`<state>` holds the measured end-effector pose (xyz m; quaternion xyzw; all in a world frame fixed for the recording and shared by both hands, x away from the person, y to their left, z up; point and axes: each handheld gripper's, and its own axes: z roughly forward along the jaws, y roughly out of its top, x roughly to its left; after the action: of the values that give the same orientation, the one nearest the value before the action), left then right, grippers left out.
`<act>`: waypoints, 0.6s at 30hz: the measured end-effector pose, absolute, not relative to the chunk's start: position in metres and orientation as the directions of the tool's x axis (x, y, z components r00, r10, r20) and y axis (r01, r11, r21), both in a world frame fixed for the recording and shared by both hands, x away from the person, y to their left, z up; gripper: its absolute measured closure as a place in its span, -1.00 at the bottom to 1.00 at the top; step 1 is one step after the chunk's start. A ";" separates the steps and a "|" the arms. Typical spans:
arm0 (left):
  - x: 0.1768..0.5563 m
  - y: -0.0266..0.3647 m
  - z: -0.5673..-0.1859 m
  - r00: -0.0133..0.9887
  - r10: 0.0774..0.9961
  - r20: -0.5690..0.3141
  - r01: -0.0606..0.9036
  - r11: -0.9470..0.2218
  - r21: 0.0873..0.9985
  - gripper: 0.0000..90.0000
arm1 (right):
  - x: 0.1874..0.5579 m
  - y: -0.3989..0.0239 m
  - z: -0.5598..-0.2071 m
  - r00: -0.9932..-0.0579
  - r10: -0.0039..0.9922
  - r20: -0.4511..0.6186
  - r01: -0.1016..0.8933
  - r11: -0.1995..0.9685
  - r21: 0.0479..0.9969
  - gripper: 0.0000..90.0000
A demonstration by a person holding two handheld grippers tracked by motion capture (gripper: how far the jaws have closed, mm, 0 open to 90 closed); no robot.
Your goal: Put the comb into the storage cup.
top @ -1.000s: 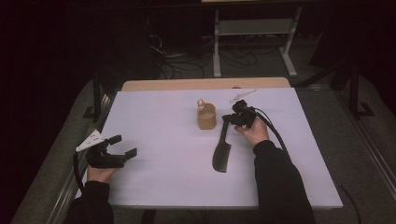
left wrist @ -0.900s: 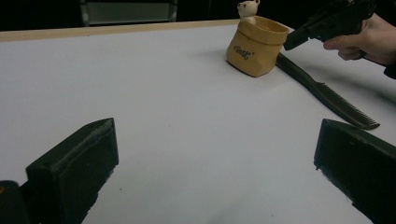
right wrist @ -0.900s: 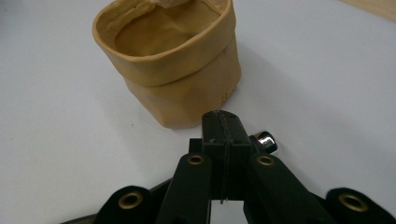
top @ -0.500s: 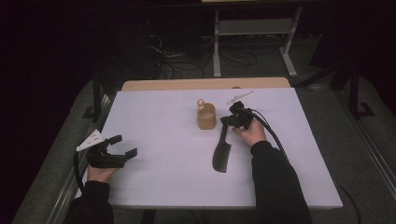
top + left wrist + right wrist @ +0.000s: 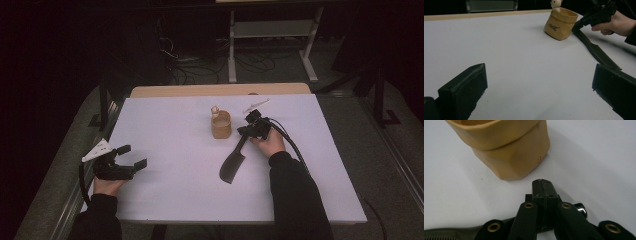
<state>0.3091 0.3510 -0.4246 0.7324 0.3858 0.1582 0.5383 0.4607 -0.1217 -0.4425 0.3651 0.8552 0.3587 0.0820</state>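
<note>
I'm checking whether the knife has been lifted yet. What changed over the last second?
Little. The right gripper, shut on the knife at its handle, edged slightly toward the tan pouch; the blade lies on the white table as before. The left gripper kept still, jaws open and holding nothing.
</note>
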 end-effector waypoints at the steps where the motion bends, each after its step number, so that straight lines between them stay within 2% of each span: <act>1: 0.309 0.351 -0.425 0.652 0.735 -0.184 0.395 -0.123 0.911 -1.00 | 0.461 -0.123 -0.442 -0.717 0.687 0.121 0.567 0.473 0.675 0.97; 18: 0.309 0.351 -0.425 0.655 0.732 -0.186 0.395 -0.122 0.910 -1.00 | 0.456 -0.133 -0.440 -0.719 0.685 0.116 0.567 0.481 0.669 0.97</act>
<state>0.3092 0.3508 -0.4247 0.7325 0.3848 0.1564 0.5393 0.4563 -0.1328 -0.4398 0.3655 0.8565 0.3547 0.0838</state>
